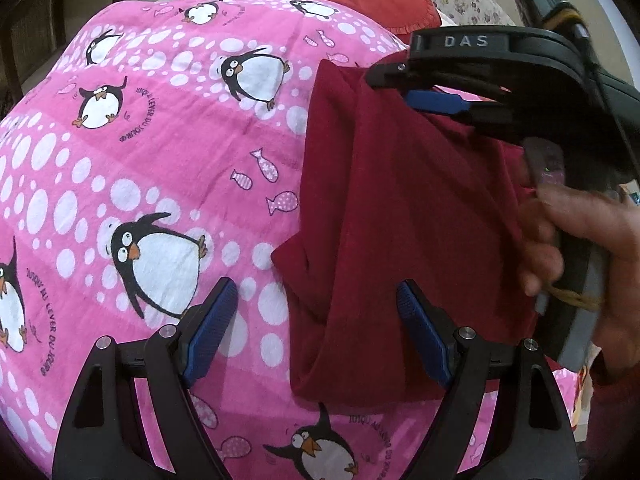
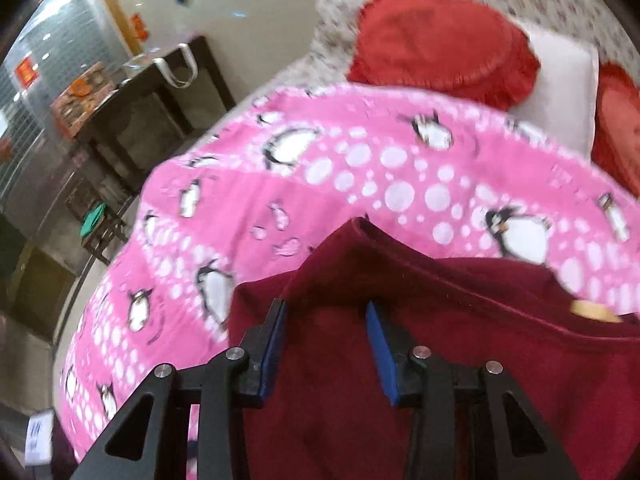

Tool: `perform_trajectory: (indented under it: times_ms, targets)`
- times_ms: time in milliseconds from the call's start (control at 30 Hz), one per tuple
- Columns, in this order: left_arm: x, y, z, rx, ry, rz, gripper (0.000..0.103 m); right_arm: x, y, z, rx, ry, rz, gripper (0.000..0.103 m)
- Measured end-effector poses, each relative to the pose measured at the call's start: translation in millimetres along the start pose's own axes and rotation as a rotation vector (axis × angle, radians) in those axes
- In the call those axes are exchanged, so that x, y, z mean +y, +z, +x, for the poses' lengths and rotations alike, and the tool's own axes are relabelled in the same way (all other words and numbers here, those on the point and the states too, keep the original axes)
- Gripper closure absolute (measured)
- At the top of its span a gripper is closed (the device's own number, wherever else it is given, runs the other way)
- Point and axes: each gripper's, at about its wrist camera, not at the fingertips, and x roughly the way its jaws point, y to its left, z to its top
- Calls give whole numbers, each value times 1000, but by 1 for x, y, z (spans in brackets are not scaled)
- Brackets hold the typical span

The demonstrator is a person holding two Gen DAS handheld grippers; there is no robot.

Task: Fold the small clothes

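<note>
A dark red garment [image 1: 400, 232] lies partly folded on a pink penguin-print blanket [image 1: 160, 152]. My left gripper [image 1: 316, 328] is open, its blue pads above the garment's lower left edge and the blanket. My right gripper shows in the left wrist view [image 1: 424, 94] over the garment's far corner; whether its pads pinch the cloth there is unclear. In the right wrist view the right gripper [image 2: 326, 344] has its blue pads apart over the dark red garment [image 2: 460, 360], with a raised fold ahead of them. That view is blurred.
Red heart-shaped cushions [image 2: 440, 44] and a white pillow [image 2: 560, 88] lie on a floral cover beyond the pink blanket [image 2: 320, 184]. A dark wooden side table [image 2: 152, 96] with a bag and boxes stands at the left by the bed.
</note>
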Motion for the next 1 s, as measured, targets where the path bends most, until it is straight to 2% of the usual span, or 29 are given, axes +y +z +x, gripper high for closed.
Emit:
perform_trajectory:
  times_ms: [167,233,300,367,467,600,667,733,767,833,900,1000]
  targets:
    - [-4,3,1,8,-2,8,20,0,7,-10,50,42,61,56]
    - [-4,2,1,5,-3,7,20,8,6,-14,66,56,52,47]
    - [-4,2,1,4,-2,7,20,23,3,-11,95,53,17,28]
    - [-3,2,0,5,-2,7,20,41,0,-3,129,-4,-49,24]
    - [-4,4,0,5,-5,6,20,67,-5,13,161,-159,-198,21]
    - [-1,6,0,9,-7,6,20,71,-10,25,155,-233,-266,17]
    - [-1,7,-2,12,-8,10,20,68,-14,22,128,-258,-287,29]
    - [0,9,-4,13,-11,17,20,62,-16,13,111,-263,-305,54]
    - [1,10,-7,3,-14,20,20,54,-16,5,107,-223,-291,60]
    - [3,14,-17,-45,-2,23,20,37,-12,-10,113,-119,-210,83]
    - [5,19,-24,-88,-6,23,20,17,-11,-26,103,-3,-115,88]
    - [8,29,-21,-69,-55,0,20,5,-16,-41,74,39,-75,88]
